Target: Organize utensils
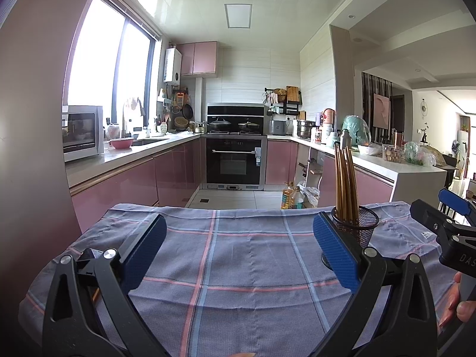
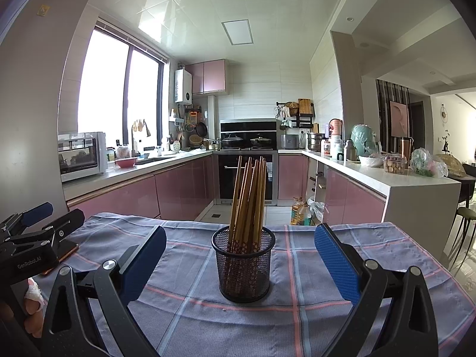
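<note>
From the left wrist camera, the left gripper (image 1: 238, 250) has its blue pads spread wide over the checked cloth (image 1: 238, 267), with nothing between them but fabric. The mesh cup (image 1: 361, 226) stands off to the right, outside the jaws and partly hidden behind the right-hand pad (image 1: 334, 253), so whether it touches that pad is hard to judge. A bundle of wooden chopsticks (image 1: 346, 184) stands in it, leaning a little. At the far right edge the other tool shows, its jaws apart.

From the right wrist camera, the right gripper (image 2: 240, 258) is likewise wide open and empty. The mesh cup (image 2: 242, 267) sits upright on the cloth (image 2: 297, 312), centred in the gap between the two pads and well apart from both. The chopsticks (image 2: 250, 199) rise from it, tips fanned slightly. The left gripper (image 2: 44, 223) appears at the left edge, resting beside a phone (image 2: 61, 257).
</note>
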`<state>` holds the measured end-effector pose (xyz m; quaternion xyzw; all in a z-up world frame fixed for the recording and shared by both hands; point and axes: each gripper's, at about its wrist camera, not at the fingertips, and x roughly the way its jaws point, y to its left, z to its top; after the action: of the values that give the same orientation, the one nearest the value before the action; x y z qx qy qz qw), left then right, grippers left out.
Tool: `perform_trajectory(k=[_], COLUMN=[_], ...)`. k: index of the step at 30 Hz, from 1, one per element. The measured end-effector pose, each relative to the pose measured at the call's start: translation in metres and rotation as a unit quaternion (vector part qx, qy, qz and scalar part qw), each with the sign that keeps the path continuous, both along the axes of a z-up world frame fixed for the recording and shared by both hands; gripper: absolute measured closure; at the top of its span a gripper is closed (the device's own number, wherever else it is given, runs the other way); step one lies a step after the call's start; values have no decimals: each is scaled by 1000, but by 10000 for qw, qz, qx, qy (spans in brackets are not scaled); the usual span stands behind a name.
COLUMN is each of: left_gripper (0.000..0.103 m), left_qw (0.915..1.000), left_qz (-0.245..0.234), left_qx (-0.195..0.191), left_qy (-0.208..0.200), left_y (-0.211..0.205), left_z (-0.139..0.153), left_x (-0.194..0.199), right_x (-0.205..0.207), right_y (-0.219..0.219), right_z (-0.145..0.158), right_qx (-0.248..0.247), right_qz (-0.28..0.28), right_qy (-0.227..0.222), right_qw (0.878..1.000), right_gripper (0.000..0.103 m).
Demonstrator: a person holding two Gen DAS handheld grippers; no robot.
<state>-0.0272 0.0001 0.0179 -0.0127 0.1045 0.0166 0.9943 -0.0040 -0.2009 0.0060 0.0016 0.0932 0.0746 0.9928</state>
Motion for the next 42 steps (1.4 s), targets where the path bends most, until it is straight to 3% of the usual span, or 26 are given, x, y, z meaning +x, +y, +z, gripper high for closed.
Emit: perform_trajectory(k=[42], left_gripper=[6], left_qw=[9999], left_qz=[-43], left_qx=[-10], left_qy=[111], left_y=[-1], left_z=[-2], left_x=[4], right_x=[1], right_y=[2], right_z=[1], right_qx=[-16], right_qz=[-53], right_qy=[-34], right_qw=[10000], right_gripper=[6])
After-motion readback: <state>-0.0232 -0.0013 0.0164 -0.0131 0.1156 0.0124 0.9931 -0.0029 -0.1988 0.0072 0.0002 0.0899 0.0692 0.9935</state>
